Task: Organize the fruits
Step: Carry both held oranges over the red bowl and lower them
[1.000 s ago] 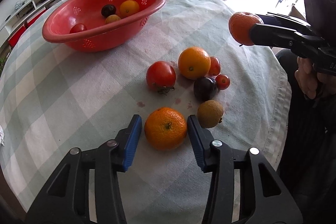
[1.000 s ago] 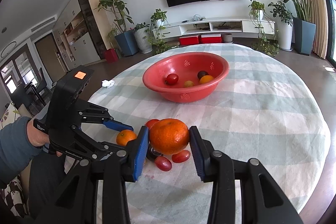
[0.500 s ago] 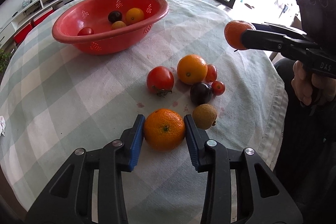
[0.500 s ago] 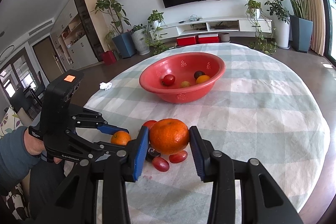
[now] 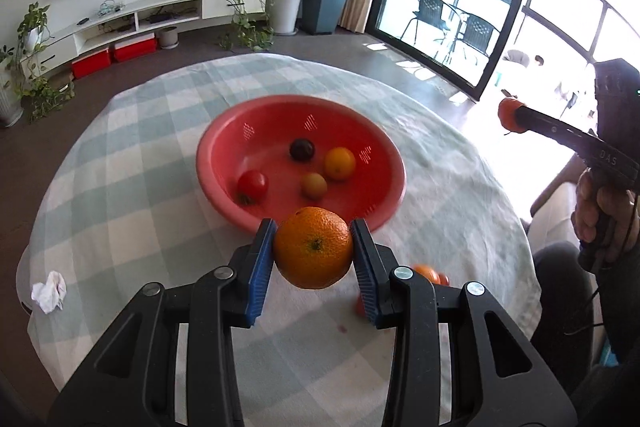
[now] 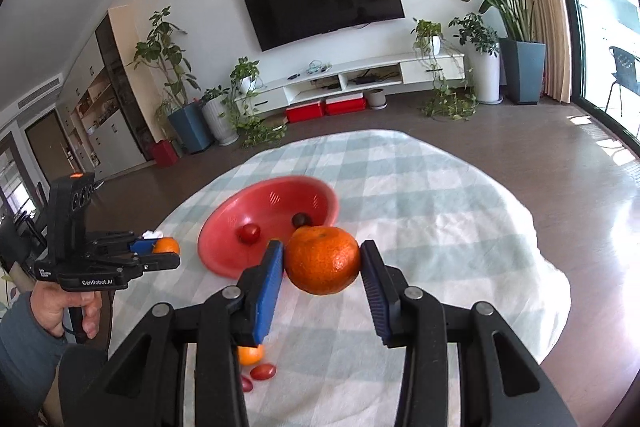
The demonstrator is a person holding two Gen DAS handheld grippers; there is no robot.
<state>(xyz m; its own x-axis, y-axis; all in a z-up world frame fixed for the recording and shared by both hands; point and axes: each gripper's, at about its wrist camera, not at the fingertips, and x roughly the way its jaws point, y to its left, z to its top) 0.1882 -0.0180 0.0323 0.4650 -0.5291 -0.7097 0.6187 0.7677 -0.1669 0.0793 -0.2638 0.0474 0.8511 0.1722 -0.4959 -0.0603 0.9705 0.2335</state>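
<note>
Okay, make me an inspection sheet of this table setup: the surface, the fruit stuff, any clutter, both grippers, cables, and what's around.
Surface: round table under a checked cloth, a few small stains near the front.
Job's things: red bowl holds a tomato, a dark fruit, an orange fruit and a small yellowish fruit; loose fruit lies on the cloth.
Clutter: crumpled tissue.
Grippers: left gripper shut on an orange; right gripper shut on a mandarin; both clear of the cloth.
Cables: thin cord by the person's right hand.
Surroundings: wall TV, potted plants, glass doors.
</note>
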